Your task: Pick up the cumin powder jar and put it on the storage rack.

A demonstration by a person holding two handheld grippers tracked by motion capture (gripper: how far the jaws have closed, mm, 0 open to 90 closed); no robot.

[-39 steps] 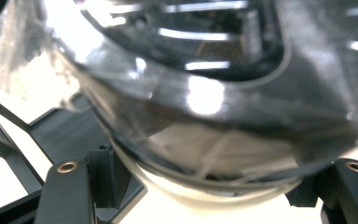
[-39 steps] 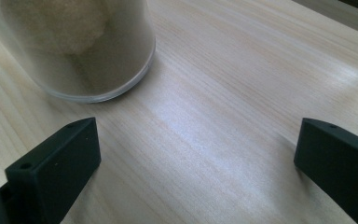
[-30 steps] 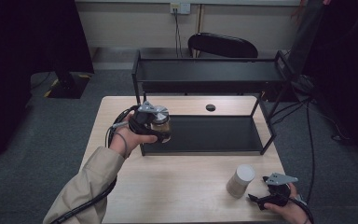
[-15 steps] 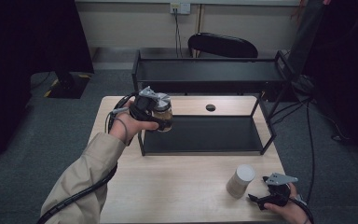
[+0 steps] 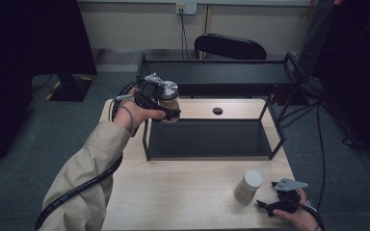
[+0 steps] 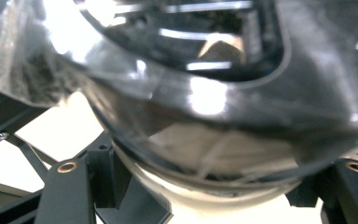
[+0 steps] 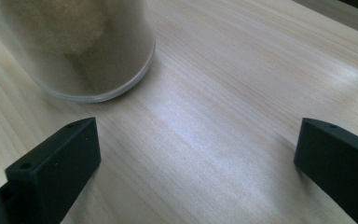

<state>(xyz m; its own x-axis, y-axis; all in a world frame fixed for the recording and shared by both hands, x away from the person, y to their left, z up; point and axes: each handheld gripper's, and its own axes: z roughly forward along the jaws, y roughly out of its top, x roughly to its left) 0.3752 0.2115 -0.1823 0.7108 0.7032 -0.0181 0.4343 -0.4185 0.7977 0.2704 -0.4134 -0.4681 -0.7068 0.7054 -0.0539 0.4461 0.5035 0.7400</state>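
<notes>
Left gripper grips jar above black shelf.

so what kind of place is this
Probably a lab or office room set up for recording handling tasks. A wooden table with a black metal rack stands on grey carpet, cables trail across the floor, and a wall socket sits behind a black chair.

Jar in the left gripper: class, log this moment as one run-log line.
left gripper: shut on jar, above rack corner | right gripper: open, on table beside second jar
</notes>
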